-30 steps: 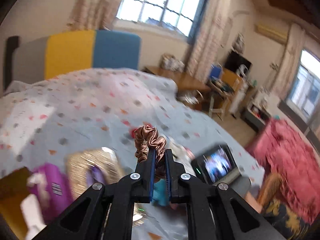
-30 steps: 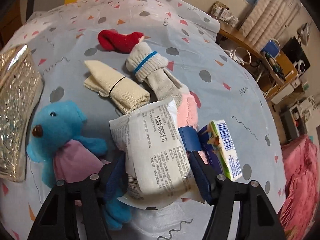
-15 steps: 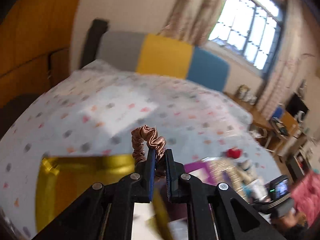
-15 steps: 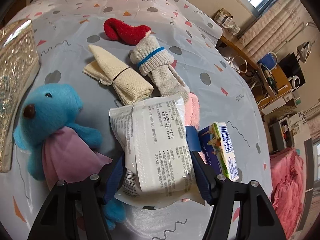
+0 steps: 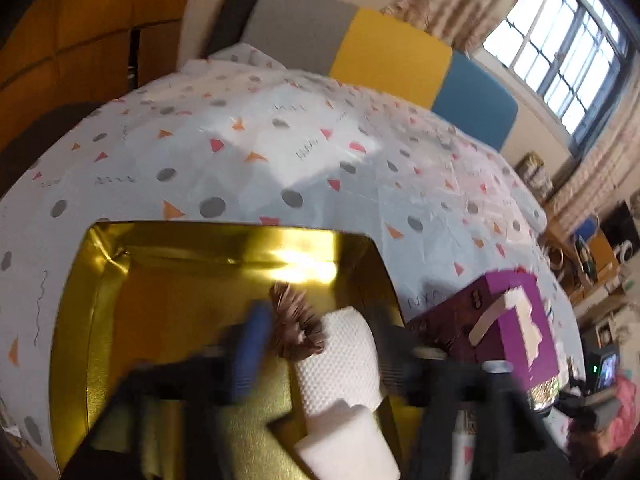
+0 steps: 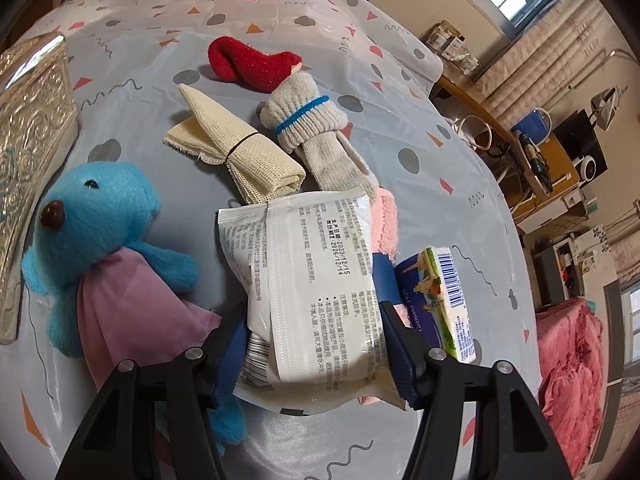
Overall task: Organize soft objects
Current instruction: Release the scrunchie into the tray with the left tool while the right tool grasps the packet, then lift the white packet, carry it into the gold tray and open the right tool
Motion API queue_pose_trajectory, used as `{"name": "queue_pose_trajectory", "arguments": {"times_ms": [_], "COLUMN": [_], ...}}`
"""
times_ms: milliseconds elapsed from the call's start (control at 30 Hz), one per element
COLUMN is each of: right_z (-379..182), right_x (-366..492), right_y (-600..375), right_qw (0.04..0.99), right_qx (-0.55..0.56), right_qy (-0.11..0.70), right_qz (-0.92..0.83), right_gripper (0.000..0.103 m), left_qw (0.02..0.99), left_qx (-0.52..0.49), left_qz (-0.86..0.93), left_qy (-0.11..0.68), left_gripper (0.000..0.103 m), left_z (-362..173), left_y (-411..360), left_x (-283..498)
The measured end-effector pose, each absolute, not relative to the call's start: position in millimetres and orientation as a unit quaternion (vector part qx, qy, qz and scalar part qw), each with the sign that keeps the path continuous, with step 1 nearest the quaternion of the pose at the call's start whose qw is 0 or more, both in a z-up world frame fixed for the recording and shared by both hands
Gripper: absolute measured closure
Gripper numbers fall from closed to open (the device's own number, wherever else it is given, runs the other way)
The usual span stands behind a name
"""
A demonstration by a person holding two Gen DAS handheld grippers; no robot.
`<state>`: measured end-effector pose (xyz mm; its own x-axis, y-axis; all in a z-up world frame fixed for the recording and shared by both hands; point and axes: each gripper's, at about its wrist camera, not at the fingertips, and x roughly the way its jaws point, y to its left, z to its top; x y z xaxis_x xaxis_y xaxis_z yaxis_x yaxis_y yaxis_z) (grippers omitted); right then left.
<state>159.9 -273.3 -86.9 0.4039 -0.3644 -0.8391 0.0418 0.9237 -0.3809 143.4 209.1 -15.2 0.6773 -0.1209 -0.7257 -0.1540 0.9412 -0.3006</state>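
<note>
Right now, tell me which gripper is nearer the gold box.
Left. The left gripper hangs over the open gold box, a brown scrunchie between its spread fingers. The right gripper holds a white packet away from it, among the soft things.

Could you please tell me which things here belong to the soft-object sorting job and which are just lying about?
Job:
brown scrunchie
gold box
white towel roll
blue plush
red sock
cream cloth
grey socks
white packet in the right claw

Lying about:
purple box
barcoded carton
</note>
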Motion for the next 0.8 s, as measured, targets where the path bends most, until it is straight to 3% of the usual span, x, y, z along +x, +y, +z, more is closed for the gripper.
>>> {"name": "queue_pose_trajectory", "arguments": {"times_ms": [200,433,733,800], "right_z": [-81.0,-64.4,-54.6,-45.7], "right_x": [161.9,157.1,153.0,149.1], "right_y": [-283.3,-312.7,-318.3,-320.8], "right_qw": [0.833,0.854,0.864,0.875], "right_qx": [-0.114,0.015,0.061,0.078], "right_qy": [0.528,0.509,0.491,0.470], "right_qz": [-0.120,-0.105,-0.089,-0.087], "right_gripper": [0.044,0.046,0.046,0.046], "left_qw": [0.907,0.908,0.918,0.918], "left_qx": [-0.155,-0.138,-0.064,-0.064], "left_qz": [0.013,-0.015,-0.032,-0.034], "left_qy": [0.391,0.395,0.391,0.390], "left_gripper": [0.033,0.032,0.032,0.027], "left_z": [-6.5,-8.5,-3.1,-2.0], "left_y": [195.5,162.6,128.7,131.7], "left_x": [113.2,73.6,44.8,40.8]}}
